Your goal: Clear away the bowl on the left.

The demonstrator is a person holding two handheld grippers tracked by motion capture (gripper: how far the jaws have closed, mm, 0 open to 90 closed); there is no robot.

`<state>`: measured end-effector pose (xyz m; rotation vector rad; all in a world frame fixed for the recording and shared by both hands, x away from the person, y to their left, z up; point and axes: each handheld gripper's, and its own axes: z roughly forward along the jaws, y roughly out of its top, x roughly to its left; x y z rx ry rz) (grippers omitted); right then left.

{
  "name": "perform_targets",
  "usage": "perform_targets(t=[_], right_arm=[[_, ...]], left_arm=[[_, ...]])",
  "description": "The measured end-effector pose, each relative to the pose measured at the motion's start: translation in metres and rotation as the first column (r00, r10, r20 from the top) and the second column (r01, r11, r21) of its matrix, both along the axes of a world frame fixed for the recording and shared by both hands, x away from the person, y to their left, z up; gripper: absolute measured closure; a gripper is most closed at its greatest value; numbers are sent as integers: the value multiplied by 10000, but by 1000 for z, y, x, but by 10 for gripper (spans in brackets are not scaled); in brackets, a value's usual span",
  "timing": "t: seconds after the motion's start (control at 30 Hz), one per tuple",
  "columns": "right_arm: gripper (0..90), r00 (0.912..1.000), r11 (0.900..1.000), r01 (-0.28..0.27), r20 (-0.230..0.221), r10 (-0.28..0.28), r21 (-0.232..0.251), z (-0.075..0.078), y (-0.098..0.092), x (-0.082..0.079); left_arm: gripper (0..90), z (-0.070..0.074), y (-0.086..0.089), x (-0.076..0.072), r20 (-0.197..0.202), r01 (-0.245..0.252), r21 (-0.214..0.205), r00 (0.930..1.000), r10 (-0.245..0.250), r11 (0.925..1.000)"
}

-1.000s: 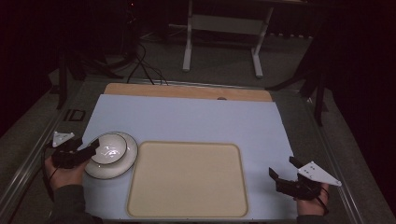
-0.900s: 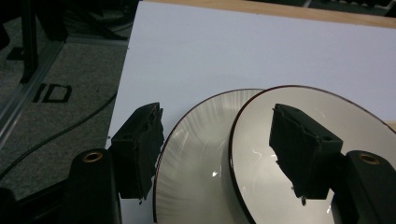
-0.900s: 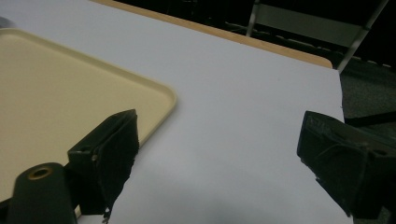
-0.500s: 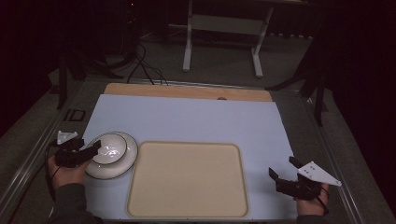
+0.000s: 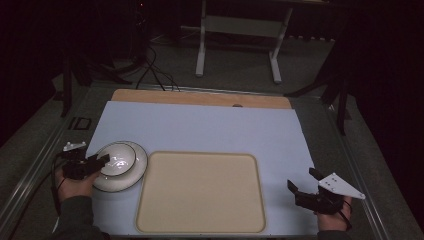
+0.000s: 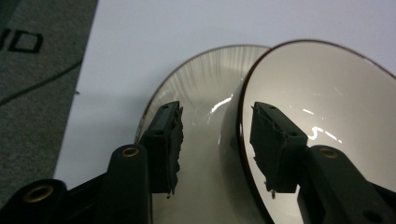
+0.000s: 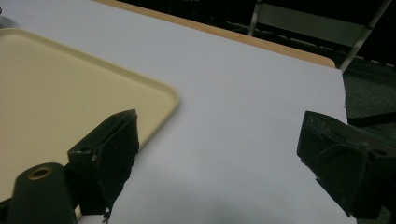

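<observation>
A white bowl [image 5: 119, 158] with a dark rim sits on a white plate [image 5: 132, 176] at the near left of the table. My left gripper [image 5: 102, 160] reaches over the bowl's left edge. In the left gripper view the bowl [image 6: 327, 88] has its rim between the jaws, one pad inside the bowl and the other outside above the plate [image 6: 205, 79]. The jaws have just been closing, and a gap still shows between the outer pad and the bowl's wall. My right gripper [image 5: 301, 178] rests open at the near right, nothing between its jaws [image 7: 219, 149].
A beige tray [image 5: 200, 192] lies at the near middle, its corner [image 7: 163, 98] close to my right gripper. A pale blue mat [image 5: 210, 130] covers the table, with a wooden strip [image 5: 200, 97] along the back. Stands and cables sit on the dark floor beyond.
The left gripper's jaws have narrowed around the bowl's rim and the hand has edged slightly toward the bowl. The right gripper has not moved.
</observation>
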<state>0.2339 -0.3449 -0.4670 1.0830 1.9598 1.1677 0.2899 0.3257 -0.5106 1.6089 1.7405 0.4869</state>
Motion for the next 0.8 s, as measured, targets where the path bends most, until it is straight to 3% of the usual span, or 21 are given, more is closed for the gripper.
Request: perform_targets(t=[0.37, 0.43, 0.67, 0.8], right_arm=[[127, 10000, 10000, 8, -23, -8, 47, 0, 0, 0], [127, 10000, 10000, 8, -19, -8, 73, 0, 0, 0], [128, 10000, 10000, 11, -7, -11, 96, 0, 0, 0], [128, 10000, 9999, 3, -12, -3, 126, 0, -1, 0]], left_arm=[[640, -3, 2, 1, -435, 46, -789, 9990, -81, 9969], [642, -4, 4, 1, -510, 37, -1100, 9987, -94, 9939], [694, -4, 4, 1, -555, 150, -1239, 9982, -220, 9922], [723, -4, 6, 1, -565, 244, -1559, 9978, -335, 9875]])
